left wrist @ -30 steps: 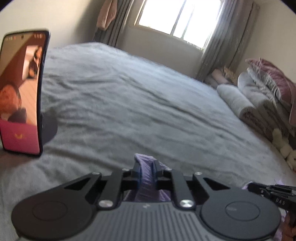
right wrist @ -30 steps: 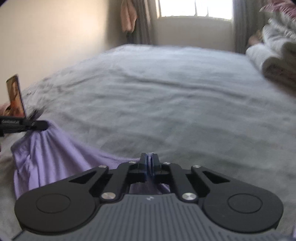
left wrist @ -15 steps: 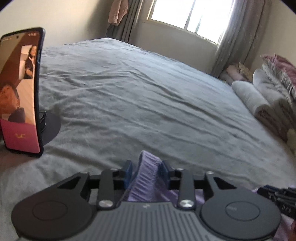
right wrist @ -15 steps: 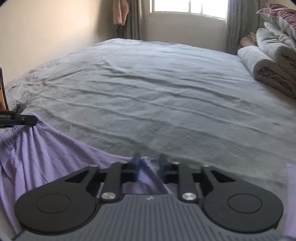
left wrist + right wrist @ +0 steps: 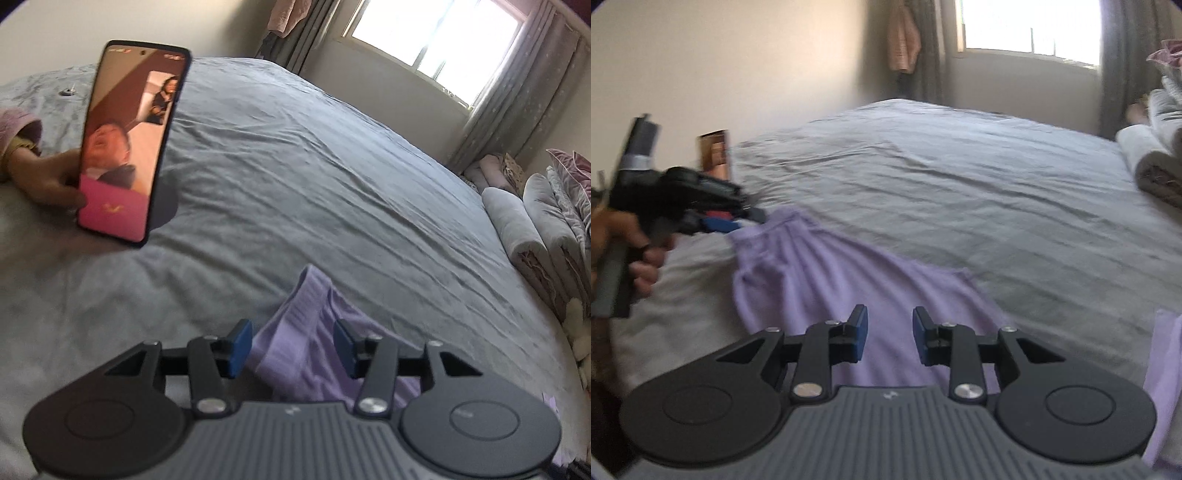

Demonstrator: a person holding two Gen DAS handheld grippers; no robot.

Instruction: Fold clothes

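Observation:
A lilac garment (image 5: pixel 827 280) lies spread on the grey bed (image 5: pixel 960 192). In the left wrist view its bunched waistband corner (image 5: pixel 310 295) rests between the blue pads (image 5: pixel 240 347) of my left gripper (image 5: pixel 291 347), whose jaws are opening and do not press on the cloth. The right wrist view shows that left gripper (image 5: pixel 738 221) at the garment's far left corner. My right gripper (image 5: pixel 890 334) stands open just above the near edge of the cloth, nothing pinched between its fingers.
A phone (image 5: pixel 129 144) stands on a round base at the left of the bed, with a person's hand (image 5: pixel 48 181) in a pink sleeve touching it. Rolled blankets (image 5: pixel 517 229) and pillows line the right side. Another pale lilac cloth (image 5: pixel 1163 376) lies at the near right.
Both grippers were shut on the lilac cloth and have opened, letting it go onto the bed. Both have drawn back and up. A hand has appeared at the phone.

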